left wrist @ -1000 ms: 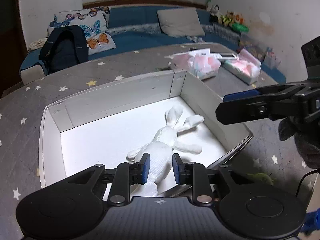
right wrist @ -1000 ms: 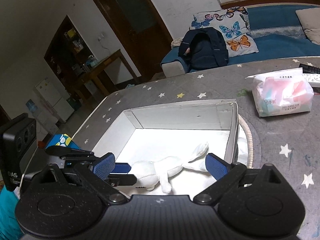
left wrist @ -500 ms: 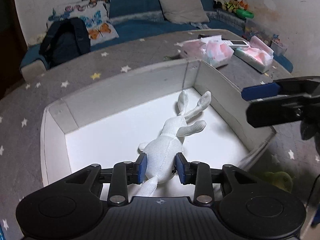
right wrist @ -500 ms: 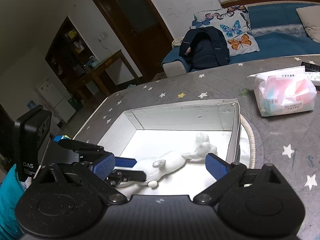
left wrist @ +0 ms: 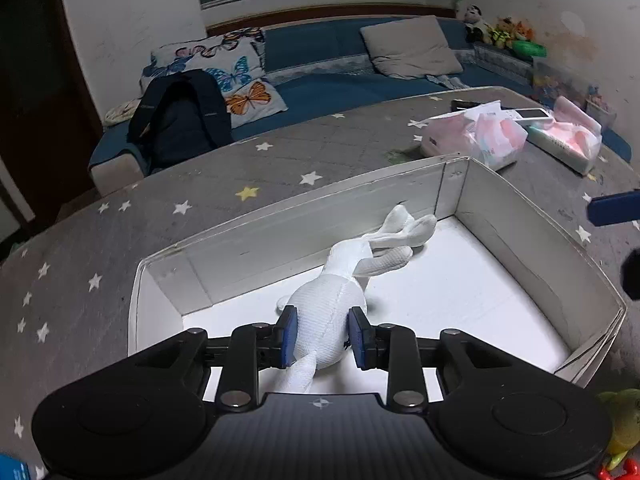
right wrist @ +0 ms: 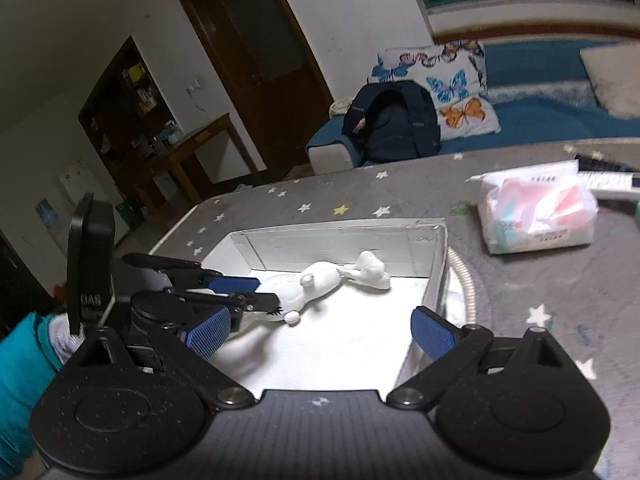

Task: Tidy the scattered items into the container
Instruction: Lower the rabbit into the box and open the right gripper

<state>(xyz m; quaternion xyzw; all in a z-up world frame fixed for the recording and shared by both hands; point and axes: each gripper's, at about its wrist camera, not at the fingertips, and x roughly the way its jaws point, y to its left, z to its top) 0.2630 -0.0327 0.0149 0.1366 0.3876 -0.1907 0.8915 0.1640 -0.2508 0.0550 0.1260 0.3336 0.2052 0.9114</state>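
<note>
White plush rabbit (left wrist: 334, 320) inside a white box (left wrist: 532, 220) with pale grey inner walls. Around the box, grey table cover (left wrist: 100, 248) dotted with white stars and one yellow star (left wrist: 247, 192). Beyond the box, pink-and-white tissue packs (left wrist: 480, 136), blue sofa (left wrist: 340, 64), butterfly-print pillow (left wrist: 224, 68), dark navy backpack (left wrist: 180, 116). Black grippers, blue pads (right wrist: 432, 330).
</note>
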